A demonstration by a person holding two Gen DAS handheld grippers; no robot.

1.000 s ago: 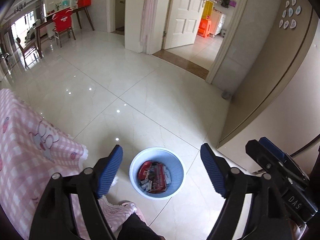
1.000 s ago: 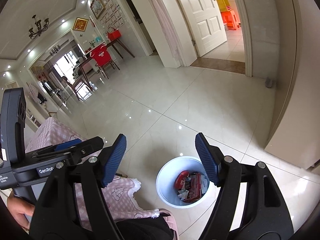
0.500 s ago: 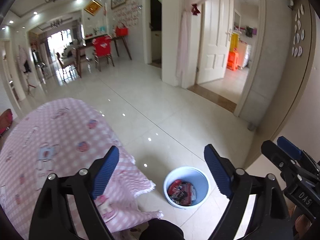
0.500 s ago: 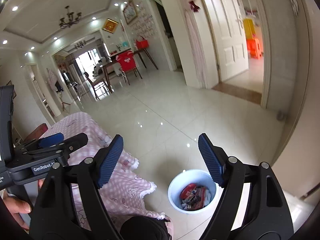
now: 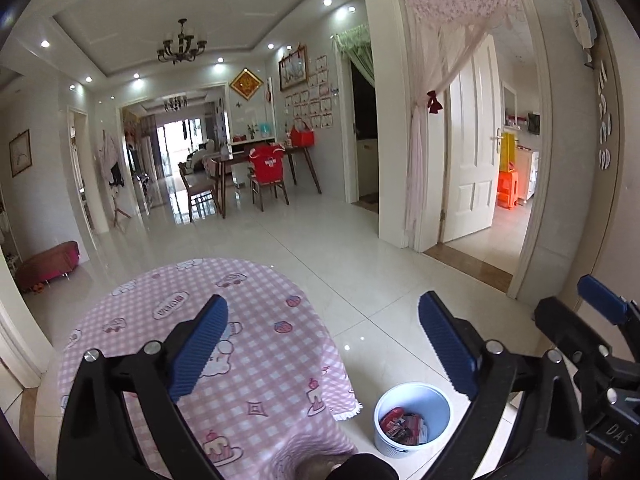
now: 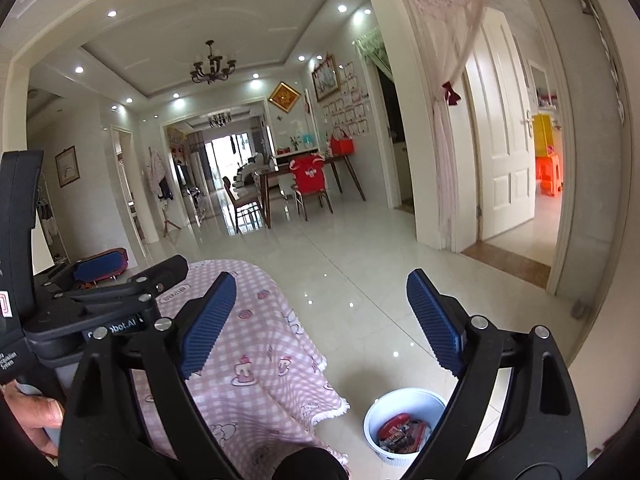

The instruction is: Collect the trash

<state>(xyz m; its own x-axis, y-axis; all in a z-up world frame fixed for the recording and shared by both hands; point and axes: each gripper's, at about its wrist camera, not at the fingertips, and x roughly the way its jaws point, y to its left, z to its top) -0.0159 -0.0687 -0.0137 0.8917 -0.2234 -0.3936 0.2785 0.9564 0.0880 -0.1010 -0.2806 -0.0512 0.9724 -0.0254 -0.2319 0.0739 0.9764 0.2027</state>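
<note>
A white bin stands on the tiled floor beside the table, holding red and dark wrappers. My left gripper hangs well above it, jaws opening, with nothing between the blue pads. My right gripper is likewise high above the floor, jaws opening and empty. Each gripper shows at the edge of the other's view. A hand holds the left gripper's handle. No loose trash shows on the table.
A round table with a pink checked cloth fills the lower left. Shiny floor tiles stretch to a dining table with a red-covered chair. A white door stands open at right.
Both grippers rose and tilted up from looking down into the bin; the room and tabletop came into view. The bin shrank toward the lower edge. Both pairs of jaws spread wider.
</note>
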